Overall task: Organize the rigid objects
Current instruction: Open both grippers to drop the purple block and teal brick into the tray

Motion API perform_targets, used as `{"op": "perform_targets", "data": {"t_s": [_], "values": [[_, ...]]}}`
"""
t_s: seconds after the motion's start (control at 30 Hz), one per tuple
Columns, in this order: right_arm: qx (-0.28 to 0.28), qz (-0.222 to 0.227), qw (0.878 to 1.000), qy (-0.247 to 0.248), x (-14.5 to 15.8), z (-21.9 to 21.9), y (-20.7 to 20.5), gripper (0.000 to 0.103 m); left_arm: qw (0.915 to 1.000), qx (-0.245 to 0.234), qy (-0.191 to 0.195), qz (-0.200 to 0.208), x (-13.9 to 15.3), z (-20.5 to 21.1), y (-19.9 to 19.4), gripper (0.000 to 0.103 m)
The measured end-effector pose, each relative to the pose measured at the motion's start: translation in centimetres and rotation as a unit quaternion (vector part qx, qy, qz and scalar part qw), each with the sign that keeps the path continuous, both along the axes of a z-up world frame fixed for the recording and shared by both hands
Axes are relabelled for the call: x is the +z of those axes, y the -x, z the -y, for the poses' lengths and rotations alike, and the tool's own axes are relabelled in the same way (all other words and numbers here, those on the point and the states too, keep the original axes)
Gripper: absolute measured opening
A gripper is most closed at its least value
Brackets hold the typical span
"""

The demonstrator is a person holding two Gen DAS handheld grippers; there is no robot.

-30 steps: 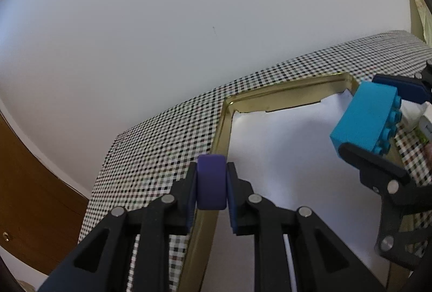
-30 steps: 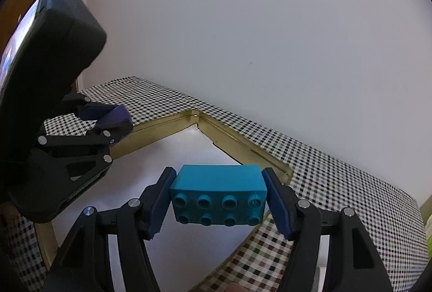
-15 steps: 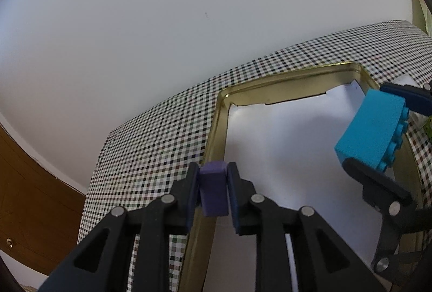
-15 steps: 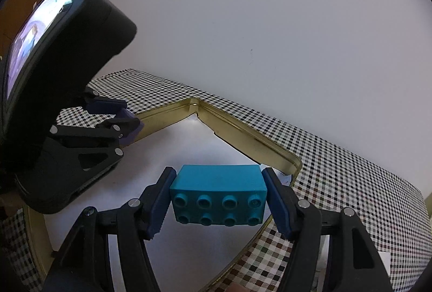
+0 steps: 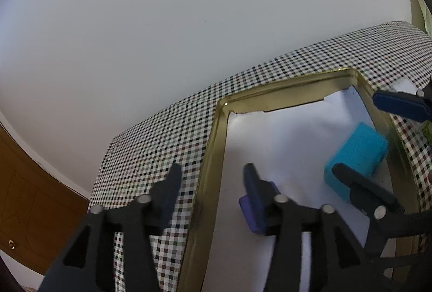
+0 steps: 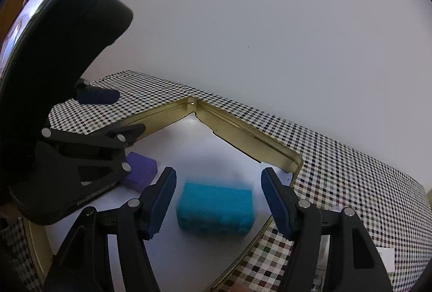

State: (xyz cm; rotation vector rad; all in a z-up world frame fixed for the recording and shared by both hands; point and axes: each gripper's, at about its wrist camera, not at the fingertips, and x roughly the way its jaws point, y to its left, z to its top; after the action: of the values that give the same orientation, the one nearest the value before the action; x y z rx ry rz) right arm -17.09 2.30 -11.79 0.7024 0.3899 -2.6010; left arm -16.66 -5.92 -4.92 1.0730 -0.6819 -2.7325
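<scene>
Left wrist view showed a brown wooden door (image 5: 24,213) at the far left, then the checkered tablecloth (image 5: 162,135) running up to a plain white wall (image 5: 189,22). Next came the left gripper (image 5: 213,181), its fingers spread wide and holding nothing. One finger hung over the cloth and the other over the gold tray (image 5: 213,130). A purple block (image 5: 249,213) showed just behind that second finger, over the white paper (image 5: 283,143) lining the tray; whether the finger touched it I could not tell. Further right a blue brick (image 5: 356,154) was over the paper near the tray's right rim, blurred, between the fingers of the right gripper (image 5: 375,141).

Right wrist view had the left gripper's black body (image 6: 54,76) filling the left side, with the purple block (image 6: 141,170) on the paper by its lower finger. To the right, the right gripper (image 6: 218,192) was spread apart, clear of the blue brick (image 6: 216,208), which was smeared with motion over the tray lining between the two pads.
</scene>
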Motion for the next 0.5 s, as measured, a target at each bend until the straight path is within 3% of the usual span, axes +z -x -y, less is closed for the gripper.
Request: {"op": "perform_targets", "data": {"t_s": [0.1, 0.27, 0.5], "values": [[-0.003, -0.004, 1.000, -0.003, 0.1, 0.1, -0.3, 0.069, 0.9999, 0.009, 0.007, -0.009, 0.1, 0.1, -0.1, 0.068], [-0.021, 0.007, 1.000, 0.002, 0.3, -0.8, -0.4, 0.081, 0.9996, 0.016, 0.005, -0.024, 0.4, 0.5, -0.6, 0.096], [-0.029, 0.001, 1.000, 0.011, 1.3, -2.9, -2.3, 0.087, 0.9986, 0.021, 0.002, -0.048, 0.2, -0.5, -3.2, 0.100]]}}
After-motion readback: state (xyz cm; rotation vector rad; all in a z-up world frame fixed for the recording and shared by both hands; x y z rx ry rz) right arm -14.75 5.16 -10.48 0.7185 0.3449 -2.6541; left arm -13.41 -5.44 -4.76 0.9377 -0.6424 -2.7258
